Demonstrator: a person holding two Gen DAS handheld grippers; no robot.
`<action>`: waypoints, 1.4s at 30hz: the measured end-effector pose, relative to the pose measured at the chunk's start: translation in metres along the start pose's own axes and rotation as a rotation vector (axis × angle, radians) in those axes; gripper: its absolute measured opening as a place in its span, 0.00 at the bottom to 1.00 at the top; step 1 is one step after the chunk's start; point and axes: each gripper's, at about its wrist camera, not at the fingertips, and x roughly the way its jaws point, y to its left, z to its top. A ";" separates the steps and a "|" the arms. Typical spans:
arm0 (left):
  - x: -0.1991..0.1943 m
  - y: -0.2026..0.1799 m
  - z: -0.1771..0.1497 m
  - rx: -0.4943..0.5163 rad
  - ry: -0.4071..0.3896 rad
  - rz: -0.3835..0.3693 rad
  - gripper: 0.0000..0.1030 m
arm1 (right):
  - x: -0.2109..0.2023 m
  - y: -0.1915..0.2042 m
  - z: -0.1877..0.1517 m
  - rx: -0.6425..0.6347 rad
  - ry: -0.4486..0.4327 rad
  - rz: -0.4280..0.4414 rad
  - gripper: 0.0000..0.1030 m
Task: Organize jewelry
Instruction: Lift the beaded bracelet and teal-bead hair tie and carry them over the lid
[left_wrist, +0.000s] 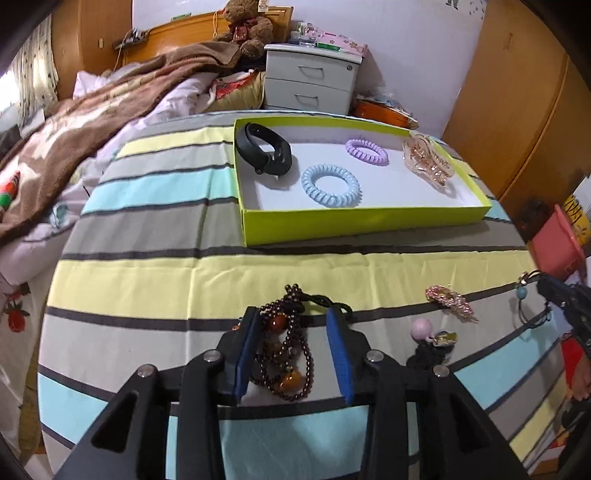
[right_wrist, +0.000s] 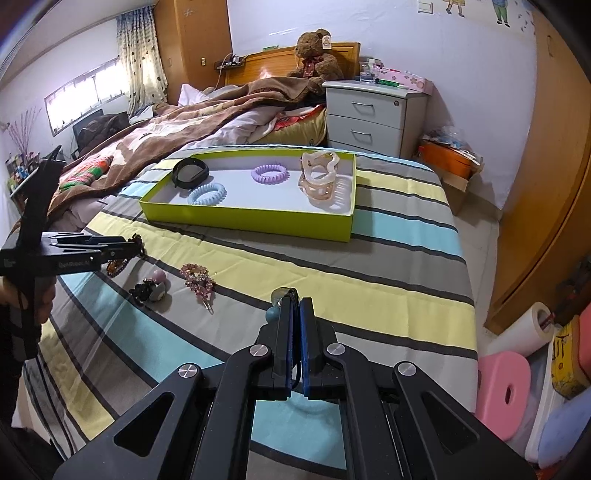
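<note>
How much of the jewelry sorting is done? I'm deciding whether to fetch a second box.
Four pieces already lie in the green box: black band, blue coil tie, purple coil tie, claw clip. In hand: the right gripper is shut on a bead hair tie; the open left gripper straddles the bead necklace. Left on the bedsheet: rhinestone clip and pink-ball tie.

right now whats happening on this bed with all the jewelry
A person with two handheld grippers is sorting jewelry into the green box. The left gripper is open around a dark bead necklace on the sheet. The right gripper is shut on a hair tie. The box already holds a black band, two coil ties and a claw clip.
</note>
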 end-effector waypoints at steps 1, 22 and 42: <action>0.001 -0.001 0.000 0.005 -0.002 0.010 0.38 | 0.000 0.001 0.000 -0.001 0.000 0.001 0.03; -0.014 0.002 0.007 0.012 -0.051 0.046 0.05 | -0.010 0.001 0.007 0.004 -0.035 -0.005 0.03; -0.022 0.012 0.021 -0.032 -0.073 -0.028 0.09 | -0.020 0.010 0.041 -0.003 -0.115 0.012 0.03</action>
